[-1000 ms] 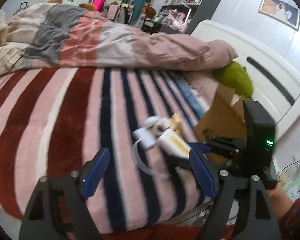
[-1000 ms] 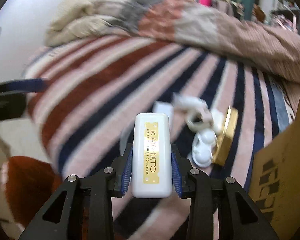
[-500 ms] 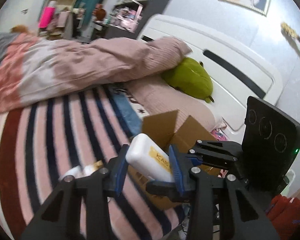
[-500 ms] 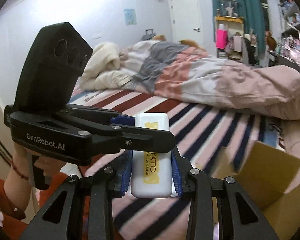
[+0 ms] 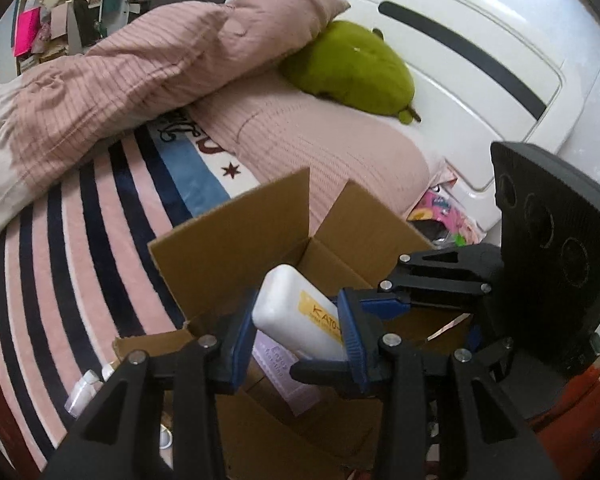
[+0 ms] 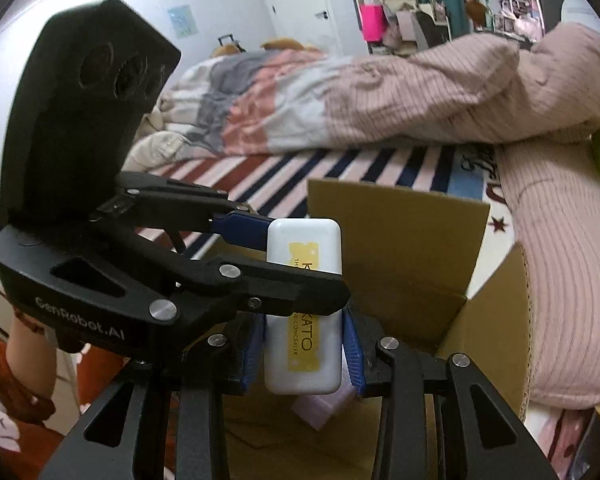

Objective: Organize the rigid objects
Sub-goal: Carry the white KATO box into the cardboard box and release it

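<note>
Right wrist: both grippers [image 6: 305, 354] clamp the white case [image 6: 303, 304].

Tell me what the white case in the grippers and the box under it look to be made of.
White case: seemingly hard plastic, smooth with a slight sheen, rounded moulded corners, a yellow printed label. Box: corrugated cardboard, matte brown, with creased flaps standing open.

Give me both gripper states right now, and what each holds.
Left gripper: closed on the white rectangular plastic case with the yellow label, over the open brown cardboard box.
Right gripper: closed on the same case.
</note>
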Demonstrator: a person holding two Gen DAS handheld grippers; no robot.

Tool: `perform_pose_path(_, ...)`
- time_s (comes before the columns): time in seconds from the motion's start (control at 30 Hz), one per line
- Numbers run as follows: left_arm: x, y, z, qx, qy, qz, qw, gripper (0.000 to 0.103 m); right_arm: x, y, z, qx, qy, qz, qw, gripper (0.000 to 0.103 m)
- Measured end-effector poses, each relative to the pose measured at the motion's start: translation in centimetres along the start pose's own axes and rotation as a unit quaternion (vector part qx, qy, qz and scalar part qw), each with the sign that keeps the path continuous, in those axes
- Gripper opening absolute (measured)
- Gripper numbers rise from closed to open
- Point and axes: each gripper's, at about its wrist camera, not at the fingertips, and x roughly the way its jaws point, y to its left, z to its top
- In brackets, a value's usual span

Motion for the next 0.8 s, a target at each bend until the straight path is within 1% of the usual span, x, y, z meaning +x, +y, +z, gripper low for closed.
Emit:
perform_pose_path(0.07,0.4,-0.1,0.1,0.001,0.008,0.007,0.9999,0.037,0.1,-0.1,-0.1,0.001,0.011,0.001,1.0,0.031)
perform_pose_path(0.1,0.5,-0.1,0.0,0.004,0.011,0.017,0.9998,0.037,0.1,-0.1,-0.2,0.002,0.015,0.0,1.0,0.031)
perform_pose_path(0.17,0.5,0.0,-0.1,0.01,0.014,0.03,0.9994,0.037,0.1,0.2,-0.2,-0.004,0.022,-0.011,1.0,0.032)
perform_pose_path(0.23,0.3,0.2,-0.2,0.006,0.011,0.033,0.9994,0.038,0.2,0.4,-0.3,-0.011,0.029,-0.019,0.999,0.032)
perform_pose_path(0.3,-0.3,0.5,-0.3,-0.002,0.002,0.035,0.9994,0.042,0.4,0.5,-0.3,-0.014,0.036,-0.021,0.999,0.032)
perform_pose_path(0.37,-1.3,1.0,-0.4,-0.011,-0.011,0.039,0.9991,0.052,0.5,0.5,-0.4,-0.016,0.04,-0.025,0.999,0.032)
perform_pose_path(0.47,-3.3,1.6,-1.1,-0.024,-0.032,0.05,0.9979,0.061,0.4,0.5,-0.5,-0.014,0.039,-0.026,0.999,0.032)
perform_pose_path(0.57,-5.8,2.3,-2.4,-0.036,-0.056,0.076,0.9949,0.068,0.0,0.8,-0.5,-0.012,0.03,-0.031,0.999,0.032)
perform_pose_path(0.6,-6.8,2.6,-3.0,-0.042,-0.065,0.086,0.9933,0.068,-0.2,1.0,-0.4,-0.011,0.024,-0.029,0.999,0.032)
perform_pose_path(0.63,-7.4,2.8,-3.4,-0.046,-0.069,0.092,0.9923,0.069,-0.4,1.4,-0.3,-0.009,0.017,-0.027,0.999,0.035)
perform_pose_path(0.67,-8.3,3.3,-4.2,-0.055,-0.076,0.103,0.9902,0.07,-0.5,1.7,-0.2,-0.009,0.011,-0.025,1.0,0.044)
perform_pose_path(0.7,-9.0,3.7,-4.8,-0.062,-0.081,0.112,0.9885,0.07,-0.6,2.2,-0.1,-0.009,0.0,-0.024,1.0,0.048)
perform_pose_path(0.73,-9.8,4.1,-5.6,-0.069,-0.087,0.123,0.9862,0.07,-0.9,3.0,0.1,-0.013,-0.016,-0.025,0.999,0.056)
perform_pose_path(0.77,-10.6,4.5,-6.4,-0.076,-0.092,0.133,0.9839,0.07,-1.2,3.8,0.3,-0.019,-0.029,-0.026,0.999,0.059)
perform_pose_path(0.8,-11.4,5.0,-7.3,-0.081,-0.096,0.145,0.9814,0.07,-1.3,4.6,0.5,-0.026,-0.04,-0.024,0.999,0.059)
